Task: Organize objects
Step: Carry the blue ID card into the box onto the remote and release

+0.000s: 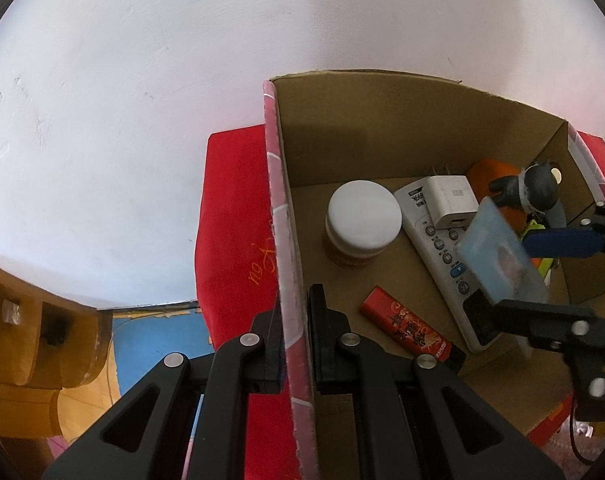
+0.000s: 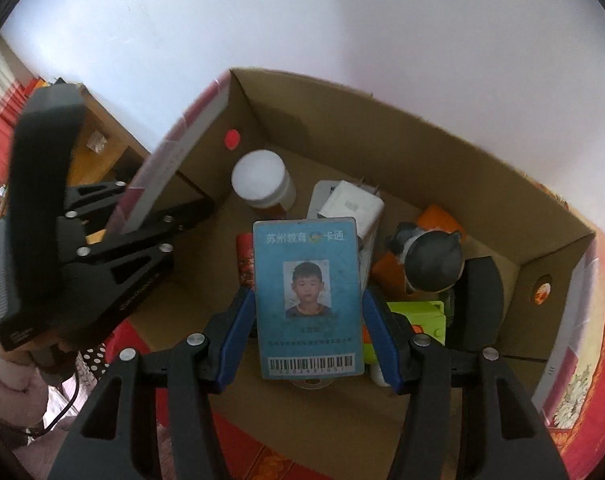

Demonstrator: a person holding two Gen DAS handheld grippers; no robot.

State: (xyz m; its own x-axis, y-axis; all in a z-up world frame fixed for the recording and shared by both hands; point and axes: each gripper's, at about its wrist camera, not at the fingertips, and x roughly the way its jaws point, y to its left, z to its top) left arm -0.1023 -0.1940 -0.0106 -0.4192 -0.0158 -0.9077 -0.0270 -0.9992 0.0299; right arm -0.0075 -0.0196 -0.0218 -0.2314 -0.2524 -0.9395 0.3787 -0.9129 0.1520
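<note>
An open cardboard box (image 2: 418, 128) is seen resting on a red cloth (image 1: 234, 216), and several things are held inside it. A jar with a white lid (image 1: 364, 218) is stood upright near the box's left wall, toward the far side. Beside it a white remote control (image 1: 442, 256) is laid flat on the floor of the box, with a white charger plug (image 1: 450, 202) resting on its far end. A red lighter (image 1: 406, 330) is laid flat on the box floor between the jar and the near edge. Toward the right wall a dark grey figurine (image 2: 432, 260) is seen above an orange object (image 2: 438, 216), with a lime-green item (image 2: 416, 316) just beside it. The box's left wall is clamped by the left gripper (image 1: 294, 344), one finger being placed outside the wall and one inside, with the jaws closed tight on the cardboard. A blue ID card (image 2: 307, 300) is gripped by its two long edges between the blue pads (image 2: 236, 332) of the right gripper (image 2: 307, 336), and it is held in the air above the middle of the box, over the remote control and the lighter, its printed face turned toward the right wrist camera. Nothing in the box is touched by the card.
</note>
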